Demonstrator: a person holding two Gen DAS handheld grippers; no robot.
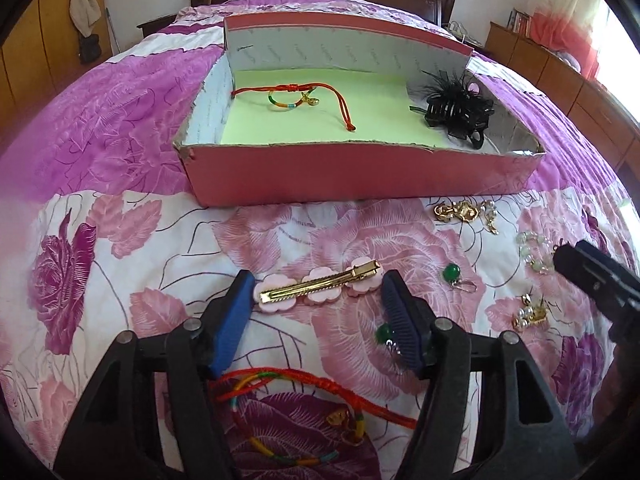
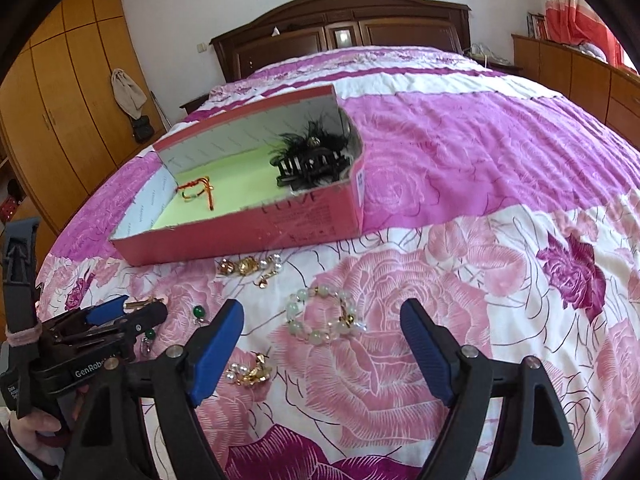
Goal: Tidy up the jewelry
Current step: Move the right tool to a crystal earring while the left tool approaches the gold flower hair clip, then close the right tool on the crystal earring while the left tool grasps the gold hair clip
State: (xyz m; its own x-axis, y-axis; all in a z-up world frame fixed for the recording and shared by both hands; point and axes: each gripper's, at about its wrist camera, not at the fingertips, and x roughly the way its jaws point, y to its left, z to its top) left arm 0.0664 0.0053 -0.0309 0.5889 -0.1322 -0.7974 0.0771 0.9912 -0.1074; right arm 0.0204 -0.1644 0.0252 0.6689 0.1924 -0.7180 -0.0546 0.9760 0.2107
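Where jaws gape, hair clip (image 1: 320, 287) between.

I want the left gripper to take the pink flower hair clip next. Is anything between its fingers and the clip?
Nothing visible: the hair clip lies bare on the bedspread, just ahead of the open left gripper.

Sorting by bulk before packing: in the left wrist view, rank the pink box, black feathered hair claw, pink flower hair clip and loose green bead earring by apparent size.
1. pink box
2. pink flower hair clip and black feathered hair claw: similar; the clip lies nearer, so unsure
3. green bead earring
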